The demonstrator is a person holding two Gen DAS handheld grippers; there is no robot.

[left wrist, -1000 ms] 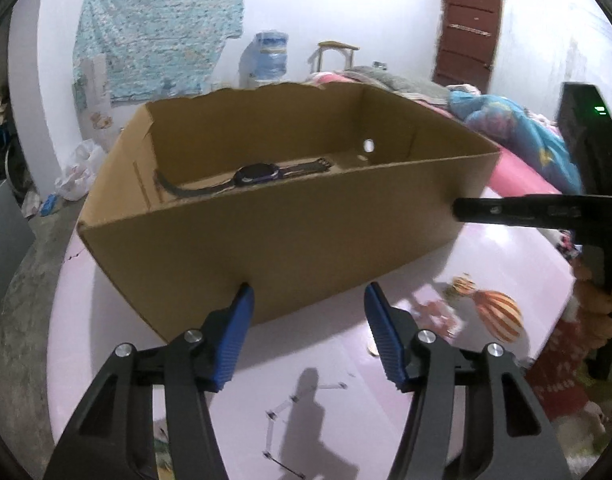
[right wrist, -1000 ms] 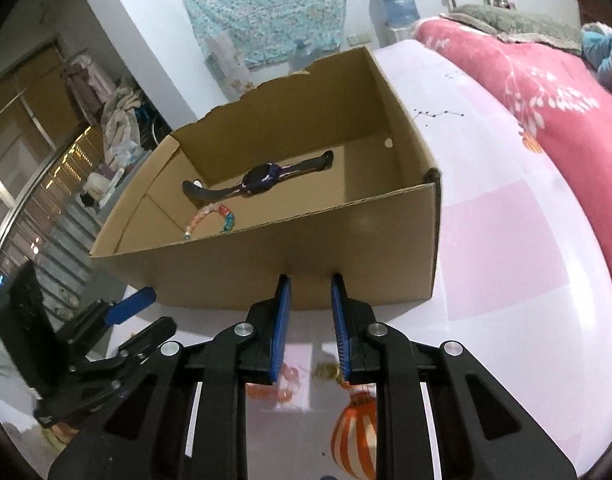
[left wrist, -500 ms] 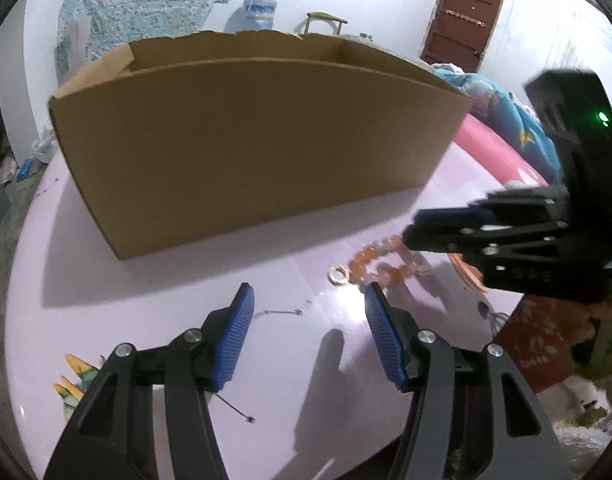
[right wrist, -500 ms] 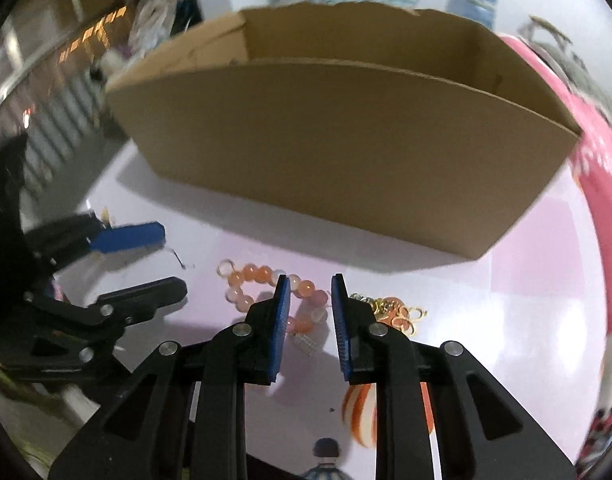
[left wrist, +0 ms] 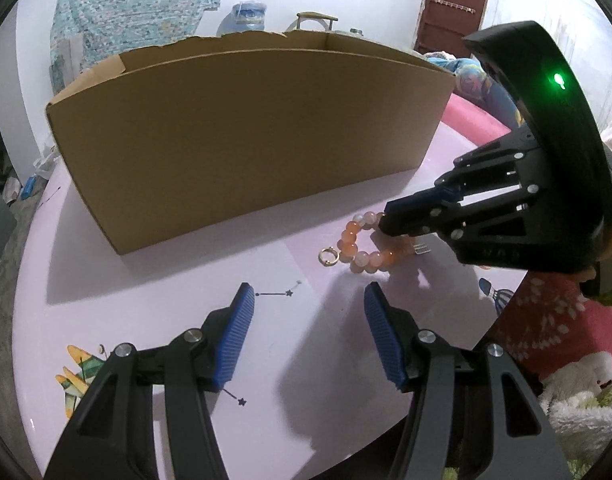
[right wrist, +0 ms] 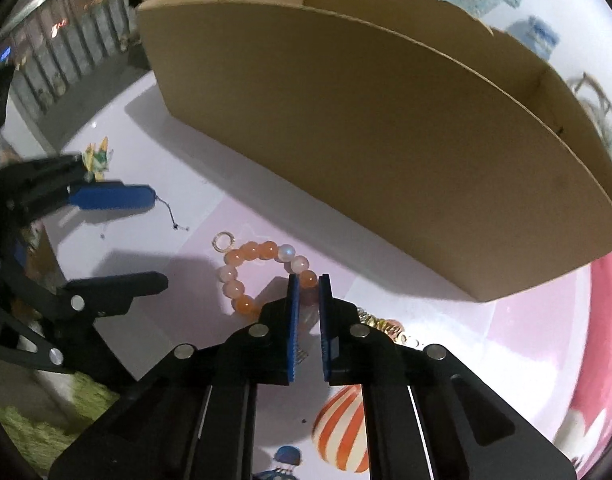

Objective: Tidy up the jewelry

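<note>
Home bedroom: bedding (left wrist: 478, 80), wooden door (left wrist: 452, 8).

Left gripper (left wrist: 308, 308): black angular frame, round silver screw heads, ribbed blue pads (left wrist: 238, 334) lining the jaws. Right gripper (right wrist: 306, 292): same black linkage, silver screws, blue pads; curved black housing with a lit green lamp (left wrist: 558, 79).

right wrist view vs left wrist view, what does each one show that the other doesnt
Only the right wrist view shows the gold chain pile beside the right hand-held gripper, whose fingers straddle one bead, and the striped balloon print.

Only the left wrist view shows the brown door, the water jug and the gripper's green light.

Both show the cardboard box, the orange bead bracelet, the gold ring and the open left hand-held gripper.
</note>
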